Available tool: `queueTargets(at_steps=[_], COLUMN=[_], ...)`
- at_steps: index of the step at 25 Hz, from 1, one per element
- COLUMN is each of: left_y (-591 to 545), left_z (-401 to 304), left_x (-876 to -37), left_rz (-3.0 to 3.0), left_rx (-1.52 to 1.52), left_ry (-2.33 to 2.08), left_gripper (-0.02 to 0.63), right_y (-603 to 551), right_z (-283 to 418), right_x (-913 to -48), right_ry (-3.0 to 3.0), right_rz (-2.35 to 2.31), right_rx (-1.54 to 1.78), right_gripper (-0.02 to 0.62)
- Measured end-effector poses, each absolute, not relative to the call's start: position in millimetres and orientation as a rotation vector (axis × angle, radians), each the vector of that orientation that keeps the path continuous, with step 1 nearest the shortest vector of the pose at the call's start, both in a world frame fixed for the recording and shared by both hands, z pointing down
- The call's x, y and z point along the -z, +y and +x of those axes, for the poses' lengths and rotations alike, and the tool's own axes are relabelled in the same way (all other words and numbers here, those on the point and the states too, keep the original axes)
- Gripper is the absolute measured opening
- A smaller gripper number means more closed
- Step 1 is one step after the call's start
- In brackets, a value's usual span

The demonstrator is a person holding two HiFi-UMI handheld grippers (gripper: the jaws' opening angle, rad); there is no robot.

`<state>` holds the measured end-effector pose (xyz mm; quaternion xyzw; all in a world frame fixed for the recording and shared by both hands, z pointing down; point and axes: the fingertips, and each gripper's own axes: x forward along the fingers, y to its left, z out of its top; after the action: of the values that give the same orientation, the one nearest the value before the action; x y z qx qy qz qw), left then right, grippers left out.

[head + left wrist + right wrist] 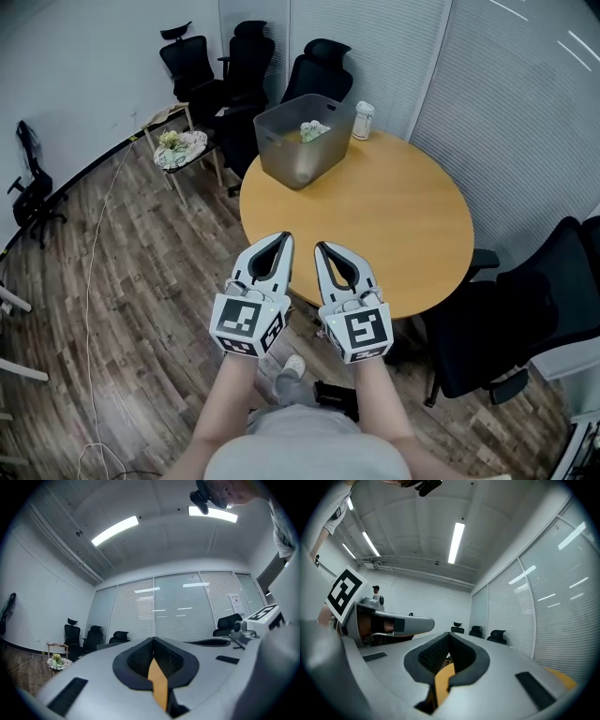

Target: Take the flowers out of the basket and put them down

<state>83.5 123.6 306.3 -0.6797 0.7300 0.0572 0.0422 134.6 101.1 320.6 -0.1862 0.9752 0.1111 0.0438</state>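
A grey see-through basket (300, 139) stands at the far left of the round wooden table (394, 225), with pale flowers (312, 130) lying inside it. My left gripper (284, 238) and right gripper (321, 247) hover side by side over the table's near edge, well short of the basket. Both are shut with nothing between the jaws. In the left gripper view the left gripper (152, 640) points about level, its jaws meeting at the tip. The right gripper (450, 635) looks the same in its own view. The basket is hidden in both gripper views.
A white cup (363, 120) stands just right of the basket. A small side table (181, 148) holding more flowers sits on the wooden floor at the left. Black office chairs (234, 66) line the back wall, and another chair (525, 319) stands at the table's right.
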Motion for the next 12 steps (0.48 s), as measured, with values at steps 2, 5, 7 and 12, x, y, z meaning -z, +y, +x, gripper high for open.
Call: queueTargets(at_steps=[2, 5, 7, 12], left_y=[110, 90, 75, 41], left_z=[70, 50, 39, 12], left_x=[-305, -306, -308, -308], left_rz=[-2.090, -2.105, -2.117, -2.138], left_rx=[-0.169, -0.160, -0.149, -0.151], left_ry=[2.226, 2.214, 2.208, 2.214], left_gripper=[0.005, 0.005, 0.005, 0.005], right_y=[87, 58, 39, 5], right_z=[120, 102, 92, 68], right_x=[-320, -324, -327, -326], right_ry=[2.983, 2.988, 2.985, 2.976], right_rz=[-0.590, -0.671, -0.708, -0.708], right_rx=[-0.329, -0.288, -0.245, -0.199], right_gripper=[0.023, 0.023, 0.023, 0.023])
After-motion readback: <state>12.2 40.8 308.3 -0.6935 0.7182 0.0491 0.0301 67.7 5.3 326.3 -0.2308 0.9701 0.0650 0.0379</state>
